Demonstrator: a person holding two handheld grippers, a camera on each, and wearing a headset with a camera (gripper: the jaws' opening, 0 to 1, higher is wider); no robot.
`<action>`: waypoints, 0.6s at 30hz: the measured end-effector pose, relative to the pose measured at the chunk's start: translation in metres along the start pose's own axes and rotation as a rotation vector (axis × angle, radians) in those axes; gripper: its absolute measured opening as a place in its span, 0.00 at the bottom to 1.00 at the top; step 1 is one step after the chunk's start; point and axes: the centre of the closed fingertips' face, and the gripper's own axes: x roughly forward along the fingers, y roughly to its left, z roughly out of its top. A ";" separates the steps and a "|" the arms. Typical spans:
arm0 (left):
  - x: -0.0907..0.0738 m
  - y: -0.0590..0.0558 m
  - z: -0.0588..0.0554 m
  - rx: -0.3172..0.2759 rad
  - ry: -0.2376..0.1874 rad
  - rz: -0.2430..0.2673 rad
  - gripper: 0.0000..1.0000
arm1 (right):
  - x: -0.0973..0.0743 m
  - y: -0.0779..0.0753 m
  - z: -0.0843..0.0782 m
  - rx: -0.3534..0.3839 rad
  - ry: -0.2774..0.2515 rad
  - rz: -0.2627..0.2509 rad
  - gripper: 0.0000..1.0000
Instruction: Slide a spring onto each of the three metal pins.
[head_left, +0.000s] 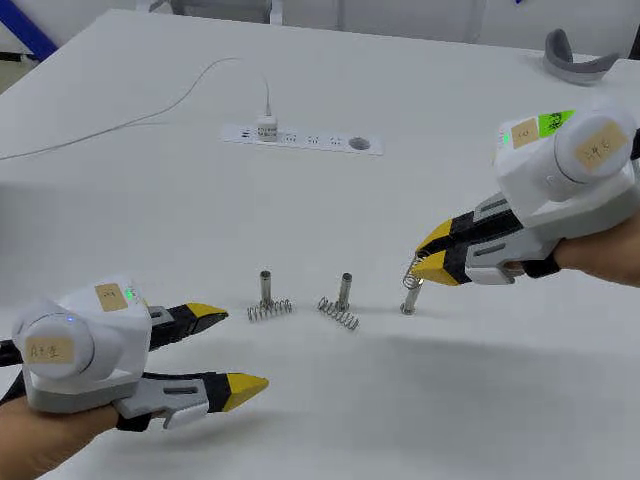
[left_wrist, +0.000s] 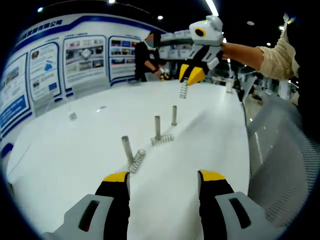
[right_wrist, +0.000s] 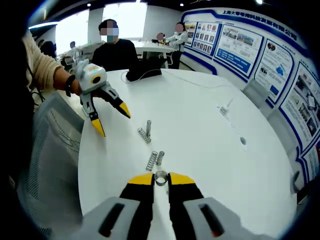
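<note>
Yellow-tipped left claw (head_left: 245, 348), right claw (head_left: 418, 262); silver spring (head_left: 411, 272), pins (head_left: 344, 290); white table (head_left: 400, 90)

The head view looks forward and down from above the near edge of the bench (head_left: 330, 120). It stands far enough back to take in the left claw (head_left: 245, 348) and the right claw (head_left: 423, 260). The left gripper view sits low behind its claw and faces along the bench top, past the pins (left_wrist: 157, 127), to the right claw. The right gripper view rides higher and tilts down, with the pinched spring (right_wrist: 160, 177) end-on near the lens, and faces the left claw. All three views share the pins.
</note>
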 end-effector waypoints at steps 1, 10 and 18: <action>0.000 0.000 0.000 -0.002 -0.001 0.000 0.55 | 0.000 -0.002 0.000 0.001 0.001 -0.004 0.12; -0.001 0.002 -0.002 -0.007 0.003 0.006 0.55 | 0.006 -0.018 -0.012 0.039 0.023 -0.029 0.12; -0.002 0.002 -0.002 -0.009 0.003 0.011 0.55 | 0.014 -0.024 -0.025 0.084 0.038 -0.026 0.12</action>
